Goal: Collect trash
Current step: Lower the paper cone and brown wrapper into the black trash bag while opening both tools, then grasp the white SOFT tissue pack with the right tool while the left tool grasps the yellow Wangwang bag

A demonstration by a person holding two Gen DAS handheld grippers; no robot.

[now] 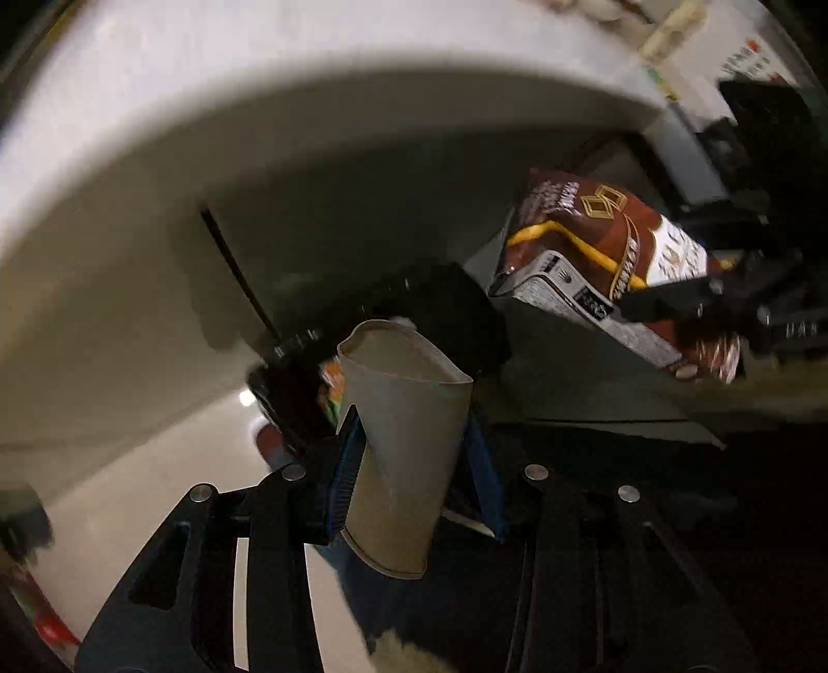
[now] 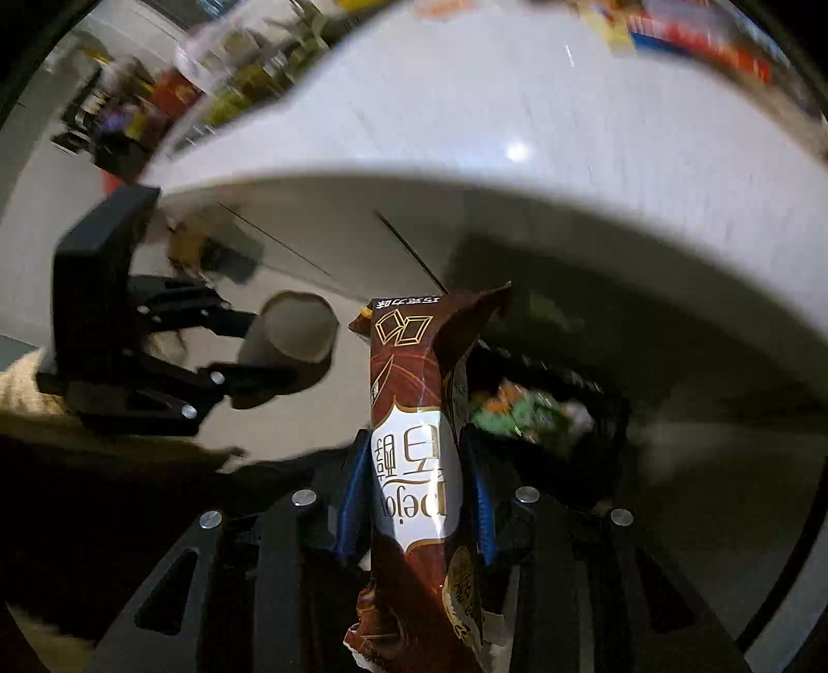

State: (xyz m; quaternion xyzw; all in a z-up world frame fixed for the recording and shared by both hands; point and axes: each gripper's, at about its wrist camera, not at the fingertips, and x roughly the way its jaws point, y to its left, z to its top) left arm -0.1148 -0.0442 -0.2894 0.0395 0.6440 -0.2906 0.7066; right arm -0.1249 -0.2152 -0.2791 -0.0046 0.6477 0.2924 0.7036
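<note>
My left gripper (image 1: 409, 455) is shut on a squashed grey cardboard tube (image 1: 403, 445), held upright between the blue pads. It also shows in the right wrist view (image 2: 290, 336), held by the left gripper (image 2: 243, 352). My right gripper (image 2: 416, 466) is shut on a brown chocolate wrapper (image 2: 414, 445) with a white label. The wrapper (image 1: 600, 259) and right gripper (image 1: 667, 305) also show at the right of the left wrist view. A black bin (image 2: 610, 414) holding green and orange trash sits just beyond the wrapper, under the table edge.
A white table top (image 2: 517, 103) with a rounded edge hangs over both grippers. Light floor (image 1: 155, 492) lies below. Blurred coloured packages (image 2: 698, 31) lie on the table's far side. Shelving with items (image 2: 129, 114) stands at the far left.
</note>
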